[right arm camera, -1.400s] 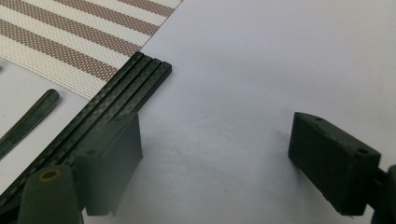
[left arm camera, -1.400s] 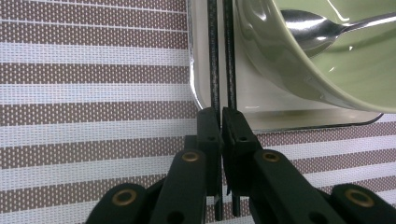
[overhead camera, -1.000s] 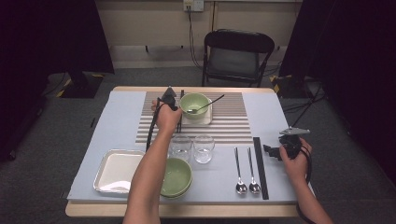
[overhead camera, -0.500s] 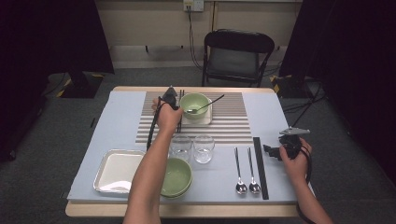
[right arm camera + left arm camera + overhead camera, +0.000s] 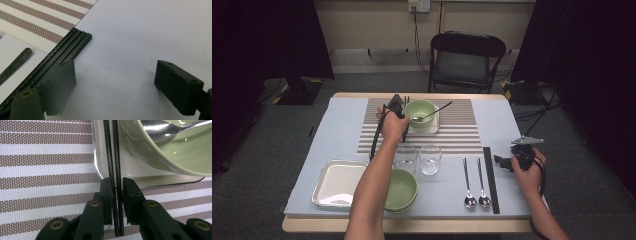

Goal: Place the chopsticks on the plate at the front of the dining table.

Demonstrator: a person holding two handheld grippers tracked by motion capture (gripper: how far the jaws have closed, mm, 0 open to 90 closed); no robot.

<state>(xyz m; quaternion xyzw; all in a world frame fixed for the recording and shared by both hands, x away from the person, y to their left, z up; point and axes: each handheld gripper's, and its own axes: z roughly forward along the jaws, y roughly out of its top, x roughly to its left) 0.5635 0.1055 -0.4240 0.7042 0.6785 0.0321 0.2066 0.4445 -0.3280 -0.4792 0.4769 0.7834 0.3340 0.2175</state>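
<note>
The pale blue-grey cloth-covered table (image 5: 337, 135) carries a brown-and-white striped woven placemat (image 5: 462, 132) at its far middle; on the mat's left part sits a white square dish (image 5: 135, 170) bearing a light green ceramic bowl (image 5: 420, 111) with a long-handled metal spoon (image 5: 432, 113) resting in it; nearer the person lie a square silver tray (image 5: 337, 182), a second green bowl (image 5: 402, 190), two clear drinking glasses (image 5: 430, 159), two steel spoons (image 5: 476, 186) and a flat stack of black sticks (image 5: 491, 180). The pair of thin black chopsticks (image 5: 113, 157) lies side by side on the mat, running along the dish's left edge just beside the bowl; the left gripper (image 5: 117, 186) stands over their near ends, its jaws narrow and just opening, the pair between the pads with small gaps showing. The right gripper (image 5: 115, 75) hovers at the table's right edge with jaws wide and nothing between them, one pad beside the black sticks.
</note>
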